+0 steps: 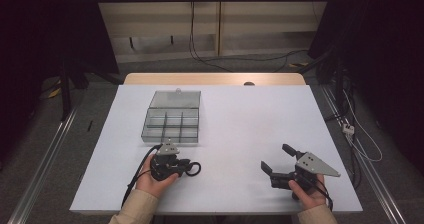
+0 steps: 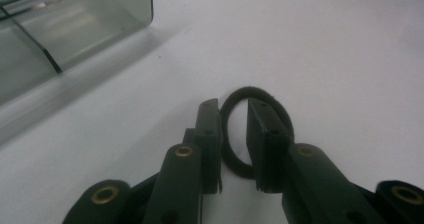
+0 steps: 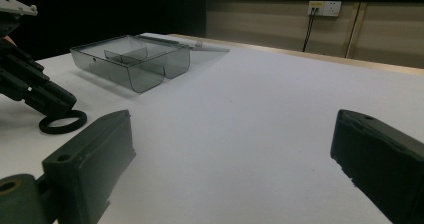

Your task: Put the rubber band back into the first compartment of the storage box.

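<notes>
There are two grippers, each held in one of the person's two hands: the left gripper [image 1: 186, 168] and the right gripper [image 1: 275, 157]. Each gripper has two black jaws. One black ring [image 1: 193, 168] lies on the one white table [image 1: 240, 119]. One clear grey plastic box [image 1: 171, 125] sits on the table with its one lid [image 1: 176, 99] open; its dividers make at least five compartments, though the exact count is hard to tell. One wall socket [image 3: 325, 7] holds two plugs.
</notes>
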`<state>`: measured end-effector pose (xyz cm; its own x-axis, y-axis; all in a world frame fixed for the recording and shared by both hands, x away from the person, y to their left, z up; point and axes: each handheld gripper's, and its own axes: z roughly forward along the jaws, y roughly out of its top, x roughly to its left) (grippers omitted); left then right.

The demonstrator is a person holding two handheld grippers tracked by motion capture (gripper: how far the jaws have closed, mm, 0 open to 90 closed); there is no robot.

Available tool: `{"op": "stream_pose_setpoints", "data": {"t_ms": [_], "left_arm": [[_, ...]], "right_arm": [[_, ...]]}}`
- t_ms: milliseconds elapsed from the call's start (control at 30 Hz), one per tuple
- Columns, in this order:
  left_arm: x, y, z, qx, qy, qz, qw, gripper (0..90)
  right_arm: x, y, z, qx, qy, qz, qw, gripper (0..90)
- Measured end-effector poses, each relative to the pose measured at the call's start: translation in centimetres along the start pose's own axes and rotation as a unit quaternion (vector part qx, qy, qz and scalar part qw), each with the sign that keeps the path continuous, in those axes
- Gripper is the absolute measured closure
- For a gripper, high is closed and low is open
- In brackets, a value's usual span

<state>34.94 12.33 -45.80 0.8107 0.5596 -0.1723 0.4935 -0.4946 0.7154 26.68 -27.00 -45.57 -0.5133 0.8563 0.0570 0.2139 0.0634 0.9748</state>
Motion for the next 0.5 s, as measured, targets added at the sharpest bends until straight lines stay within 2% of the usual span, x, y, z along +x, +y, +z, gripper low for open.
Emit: {"op": "stream_pose_setpoints", "data": {"t_ms": [67, 167, 333, 500], "left_arm": [[-0.05, 0.07, 0.01, 0.001, 0.006, 0.003, 1.0000, 78.0], [-0.16, 0.12, 0.07, 0.004, 0.016, -0.001, 0.9999, 84.6], [-0.21, 0.19, 0.02, 0.007, 0.016, -0.016, 0.9997, 87.9], [0.27, 0.32, -0.52, -0.004, 0.014, -0.033, 0.9994, 88.1]], "right_arm": [[0.02, 0.01, 0.01, -0.001, 0.001, 0.000, 1.0000, 3.1], [0.02, 0.01, 0.00, -0.001, 0.002, 0.000, 1.0000, 3.1], [0.02, 0.03, -0.03, -0.002, 0.004, 0.000, 1.0000, 3.1], [0.04, 0.05, -0.06, -0.005, 0.004, 0.000, 1.0000, 3.1]]}}
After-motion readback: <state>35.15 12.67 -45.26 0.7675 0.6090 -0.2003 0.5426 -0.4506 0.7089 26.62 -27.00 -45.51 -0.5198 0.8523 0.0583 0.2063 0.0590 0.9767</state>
